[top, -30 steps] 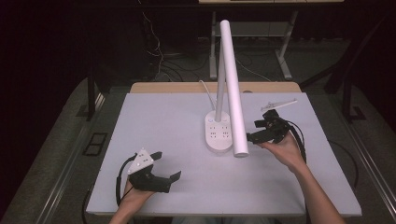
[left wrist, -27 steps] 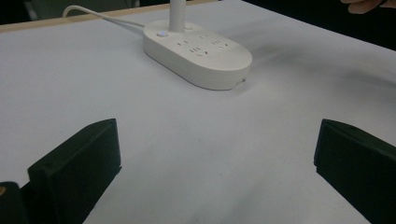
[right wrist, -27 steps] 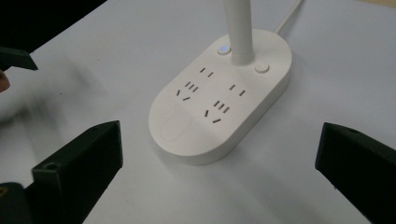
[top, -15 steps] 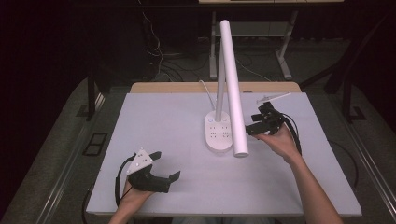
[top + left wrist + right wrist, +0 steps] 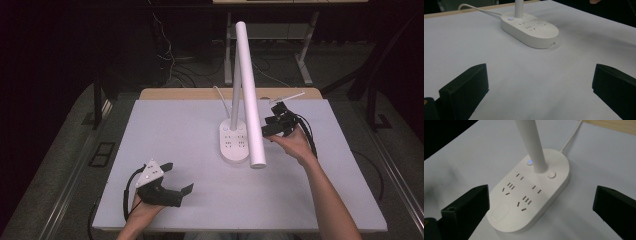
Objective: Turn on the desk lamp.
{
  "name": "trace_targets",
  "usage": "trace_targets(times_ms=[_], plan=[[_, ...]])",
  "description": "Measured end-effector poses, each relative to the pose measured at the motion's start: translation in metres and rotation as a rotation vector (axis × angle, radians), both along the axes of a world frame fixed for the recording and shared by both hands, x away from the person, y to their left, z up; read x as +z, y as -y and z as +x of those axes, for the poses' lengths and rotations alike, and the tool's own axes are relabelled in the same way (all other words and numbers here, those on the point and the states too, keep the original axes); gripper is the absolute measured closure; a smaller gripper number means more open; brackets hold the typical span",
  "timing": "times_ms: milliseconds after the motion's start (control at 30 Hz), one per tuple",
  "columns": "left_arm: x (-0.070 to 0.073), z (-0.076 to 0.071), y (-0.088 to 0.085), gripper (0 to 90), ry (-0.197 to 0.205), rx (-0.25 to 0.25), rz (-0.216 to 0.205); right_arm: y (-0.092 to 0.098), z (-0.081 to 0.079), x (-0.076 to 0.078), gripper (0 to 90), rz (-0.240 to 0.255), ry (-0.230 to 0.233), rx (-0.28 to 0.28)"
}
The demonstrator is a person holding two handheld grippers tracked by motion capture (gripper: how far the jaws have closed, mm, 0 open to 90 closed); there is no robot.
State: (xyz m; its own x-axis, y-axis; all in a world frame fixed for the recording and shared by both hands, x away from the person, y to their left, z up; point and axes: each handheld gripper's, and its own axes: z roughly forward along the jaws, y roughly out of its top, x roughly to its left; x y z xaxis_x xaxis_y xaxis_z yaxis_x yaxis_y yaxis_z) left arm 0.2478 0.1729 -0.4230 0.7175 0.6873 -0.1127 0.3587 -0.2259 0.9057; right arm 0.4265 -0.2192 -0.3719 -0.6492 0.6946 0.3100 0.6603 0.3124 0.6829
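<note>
A white desk lamp stands mid-table on an oval power-strip base point(image 5: 234, 144) point(image 5: 531, 30) point(image 5: 529, 195). Its pole point(image 5: 235, 85) point(image 5: 531, 142) rises from the base's far end. A long white lamp bar point(image 5: 249, 95) slants down toward me over the base's right side. A small blue light point(image 5: 530, 161) glows by the pole. My right gripper point(image 5: 267, 127) point(image 5: 541, 212) hovers open just right of the base, jaws aimed at it. My left gripper point(image 5: 177, 178) point(image 5: 540, 92) is open and empty low at the near left.
The lamp's white cord point(image 5: 220, 95) runs off the back edge of the white table top point(image 5: 175, 130). A thin white rod point(image 5: 287, 96) lies at the back right. Behind are desk legs point(image 5: 302, 60) and floor cables.
My right gripper has moved left and a little away from me, closer to the lamp base. The left gripper and the lamp have stayed put.
</note>
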Motion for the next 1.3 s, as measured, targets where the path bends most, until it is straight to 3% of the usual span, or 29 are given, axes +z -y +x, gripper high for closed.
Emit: trace_targets(times_ms=[467, 500, 567, 700, 900, 1100, 1300], plan=[[0.000, 0.000, 0.000, 0.0, -0.001, 0.000, 0.004, -0.005, 0.021, -0.007, 0.2, -0.006, -0.008, -0.038], [0.000, 0.000, 0.001, 0.0, -0.001, -0.002, 0.006, -0.005, 0.023, -0.008, 2.3, -0.009, -0.010, -0.040], [0.000, 0.000, 0.001, 0.0, 0.000, -0.004, 0.009, -0.005, 0.025, -0.010, 14.7, -0.003, -0.005, -0.045], [0.000, 0.000, 0.000, 0.0, 0.000, -0.002, 0.008, -0.006, 0.032, -0.015, 23.3, -0.001, -0.028, -0.051], [0.000, 0.001, -0.002, 0.0, 0.000, 0.004, 0.006, -0.010, 0.037, -0.023, 41.0, 0.006, -0.013, -0.063], [0.000, 0.001, -0.001, 0.0, 0.002, 0.003, 0.010, -0.014, 0.041, -0.030, 49.7, 0.016, 0.014, -0.068], [0.000, 0.001, -0.003, 0.0, 0.002, 0.007, 0.009, -0.016, 0.044, -0.035, 53.0, 0.032, 0.030, -0.074]])
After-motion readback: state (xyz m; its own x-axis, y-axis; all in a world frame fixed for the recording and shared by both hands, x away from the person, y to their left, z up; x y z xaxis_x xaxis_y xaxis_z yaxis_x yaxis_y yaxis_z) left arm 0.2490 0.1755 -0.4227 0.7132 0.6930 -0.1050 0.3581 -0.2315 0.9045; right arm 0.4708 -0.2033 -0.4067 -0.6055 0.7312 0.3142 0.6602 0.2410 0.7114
